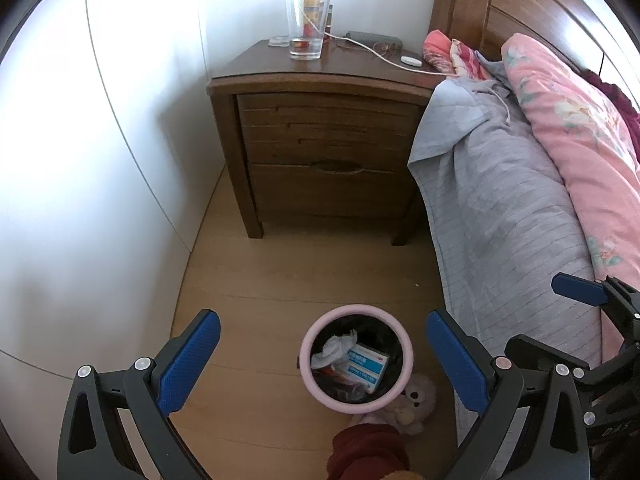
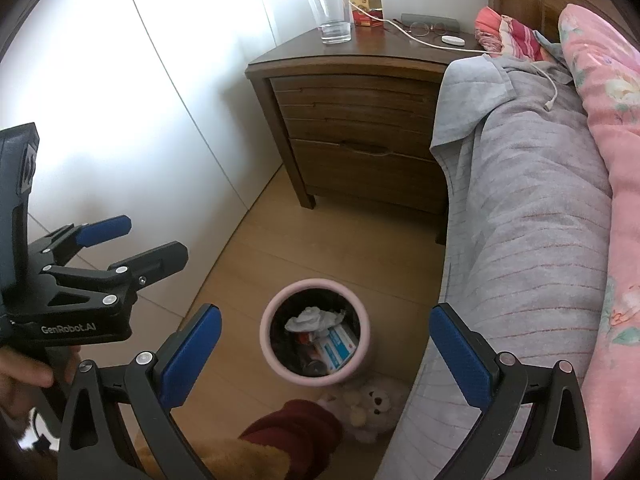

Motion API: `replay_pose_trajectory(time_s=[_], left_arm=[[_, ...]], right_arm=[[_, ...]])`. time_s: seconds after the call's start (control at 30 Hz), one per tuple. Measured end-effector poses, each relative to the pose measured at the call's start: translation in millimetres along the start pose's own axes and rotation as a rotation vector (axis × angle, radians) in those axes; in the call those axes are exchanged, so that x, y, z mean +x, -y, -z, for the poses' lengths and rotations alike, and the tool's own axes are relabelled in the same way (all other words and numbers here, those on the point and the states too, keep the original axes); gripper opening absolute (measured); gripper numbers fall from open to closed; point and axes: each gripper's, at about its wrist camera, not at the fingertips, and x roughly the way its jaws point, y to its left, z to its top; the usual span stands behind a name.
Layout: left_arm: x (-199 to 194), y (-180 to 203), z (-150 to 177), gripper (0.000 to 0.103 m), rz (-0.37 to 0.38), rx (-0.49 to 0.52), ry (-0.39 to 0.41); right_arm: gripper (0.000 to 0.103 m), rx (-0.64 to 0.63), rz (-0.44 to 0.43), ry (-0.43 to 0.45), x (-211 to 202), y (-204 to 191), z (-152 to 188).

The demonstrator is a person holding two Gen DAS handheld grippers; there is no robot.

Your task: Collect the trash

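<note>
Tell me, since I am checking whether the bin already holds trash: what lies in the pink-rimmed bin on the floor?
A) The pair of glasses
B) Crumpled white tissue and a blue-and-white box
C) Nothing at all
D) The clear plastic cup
B: the pink-rimmed bin holds crumpled white tissue and a blue-and-white box; the clear plastic cup stands on the nightstand.

A wooden floor [image 2: 256, 256] carried a pink-rimmed bin [image 2: 362, 354], a small plush bear [image 2: 374, 404] touching its base, and a dark wooden nightstand [image 2: 360, 128]. On the nightstand top stood 1 clear cup [image 2: 329, 12], 2 yellow boxes [image 2: 366, 0], glasses [image 2: 426, 28], a white disc [image 2: 453, 40] and a white cable [image 2: 404, 33].
</note>
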Motion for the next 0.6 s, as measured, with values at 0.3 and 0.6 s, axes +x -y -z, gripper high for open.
replay_pose_trajectory(time_s=[0.3,0.6], left_arm=[[0.4,-1.8,-1.2,0.103,0.000,-0.008,-0.010],[3.6,-2.4,-2.1,0.103,0.011,-0.011,-0.020]], right_arm=[[0.103,-0.007,-0.004,-0.009,1.1,-2.9,-0.2],[0.103,-0.014,-0.007,-0.019,3.3,-4.0,-1.1]])
